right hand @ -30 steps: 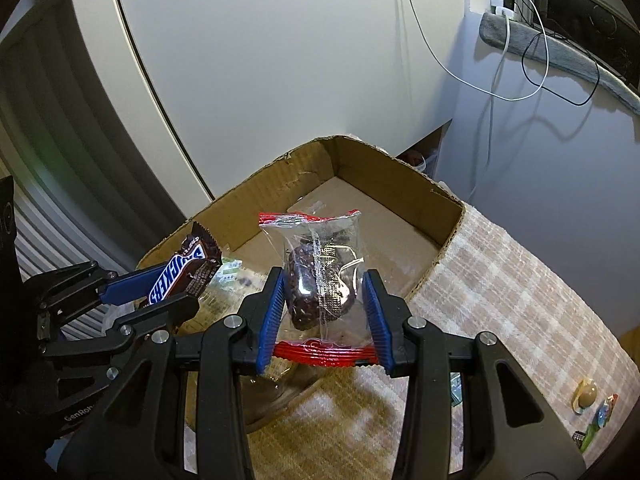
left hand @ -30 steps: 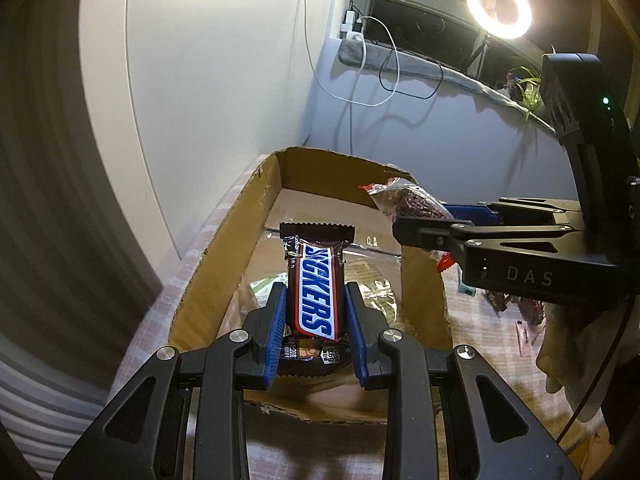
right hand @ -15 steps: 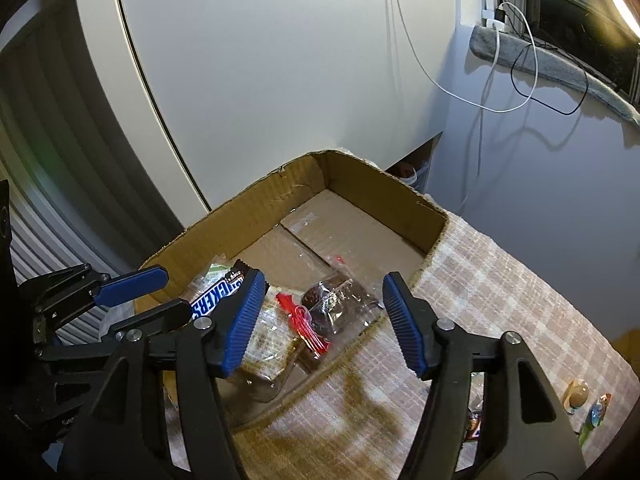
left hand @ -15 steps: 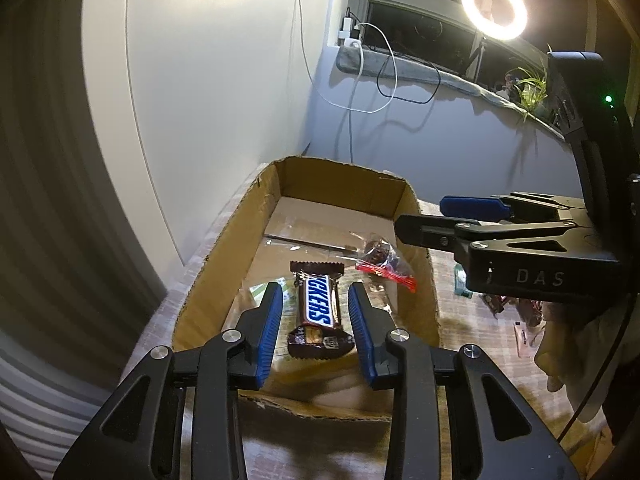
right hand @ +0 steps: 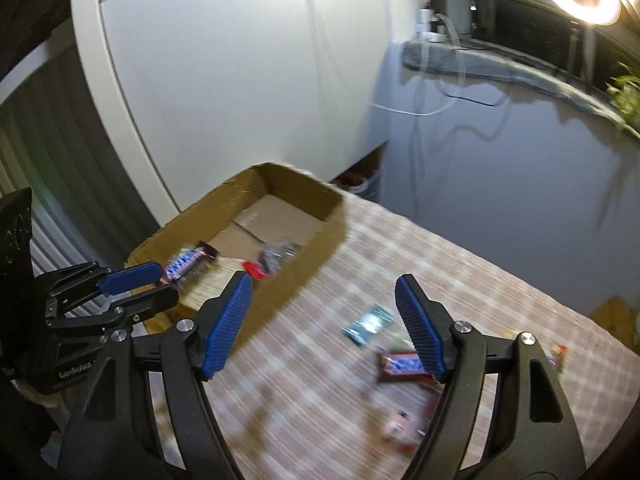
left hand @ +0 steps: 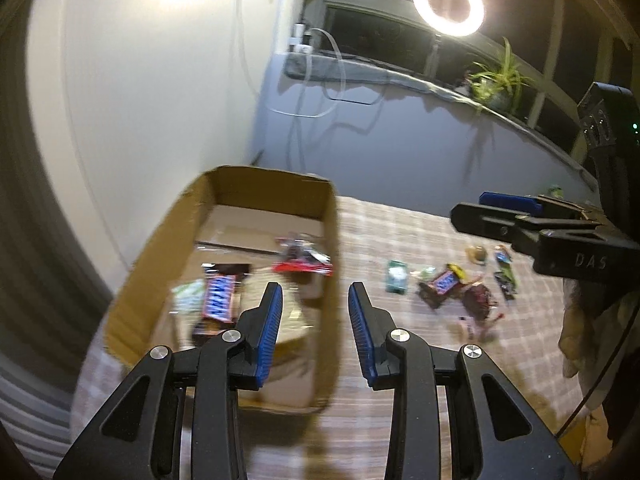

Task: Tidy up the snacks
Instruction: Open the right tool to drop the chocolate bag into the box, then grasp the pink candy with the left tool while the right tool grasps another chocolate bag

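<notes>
The left gripper is hanging over the near right wall of the box, its jaws standing partly apart with nothing between them. The right gripper is hovering above the checked cloth just right of the box, its jaws having just been opening and now gaping wide, nothing between them. Inside the box a Snickers is lying near the left wall, and a clear packet with a red edge is resting by the right wall; both are blurred. On the cloth, well apart from the box, more snacks are lying loose: a green packet, a second Snickers and what is probably a dark packet beside it. A ring lamp is glowing above the sill
</notes>
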A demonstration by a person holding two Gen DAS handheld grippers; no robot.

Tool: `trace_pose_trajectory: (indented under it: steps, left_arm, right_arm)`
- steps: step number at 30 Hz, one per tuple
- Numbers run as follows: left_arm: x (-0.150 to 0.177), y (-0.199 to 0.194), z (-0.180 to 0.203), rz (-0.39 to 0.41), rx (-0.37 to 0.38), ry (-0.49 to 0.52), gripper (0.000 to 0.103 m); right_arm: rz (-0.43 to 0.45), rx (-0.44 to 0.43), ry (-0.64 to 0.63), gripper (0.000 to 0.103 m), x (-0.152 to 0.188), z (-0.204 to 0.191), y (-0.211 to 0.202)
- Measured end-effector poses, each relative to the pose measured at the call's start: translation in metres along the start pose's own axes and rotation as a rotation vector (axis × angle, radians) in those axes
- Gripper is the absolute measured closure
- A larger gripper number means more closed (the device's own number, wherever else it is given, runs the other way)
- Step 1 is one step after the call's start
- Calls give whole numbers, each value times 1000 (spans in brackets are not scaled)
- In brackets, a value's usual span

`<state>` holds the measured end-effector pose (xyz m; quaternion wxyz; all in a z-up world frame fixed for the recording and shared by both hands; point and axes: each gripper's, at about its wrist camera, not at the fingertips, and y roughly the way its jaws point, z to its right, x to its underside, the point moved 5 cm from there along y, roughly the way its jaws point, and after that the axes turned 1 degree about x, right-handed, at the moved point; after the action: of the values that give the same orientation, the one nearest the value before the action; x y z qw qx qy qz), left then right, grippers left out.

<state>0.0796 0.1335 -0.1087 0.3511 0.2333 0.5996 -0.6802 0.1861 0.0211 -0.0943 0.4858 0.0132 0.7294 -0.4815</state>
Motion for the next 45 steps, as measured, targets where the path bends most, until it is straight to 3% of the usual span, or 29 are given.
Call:
trace_pose_trajectory:
  steps: [8, 15, 22, 24, 33, 38, 41, 45]
  left_arm:
    - [5, 13, 44, -35, 88, 52, 70]
    - [20, 32, 87, -98, 176, 90, 70]
    - [41, 58, 129, -205, 278, 122, 70]
    - [45, 66, 138, -226, 278, 136, 70]
    - [60, 93, 160, -287, 237, 212, 76]
    - [64, 104, 161, -304, 217, 222, 76]
    - [64, 109, 162, -305, 211, 231, 76]
    - [65, 113, 165, -295, 192, 262, 76]
  right_arm:
    - [26, 85, 63, 26, 25, 58, -48]
    - [-22, 131, 114, 26, 61, 94, -60]
    - [-117, 31, 165, 31, 87, 108, -37]
    - [-148, 9, 165, 38, 91, 107, -27]
    - [-256, 2, 163, 48, 106, 107, 22]
    - [-290, 12, 150, 49, 111, 109, 39]
    - [-310, 17, 154, 62, 114, 113, 46]
    - [-299, 24, 178, 64, 115, 123, 41]
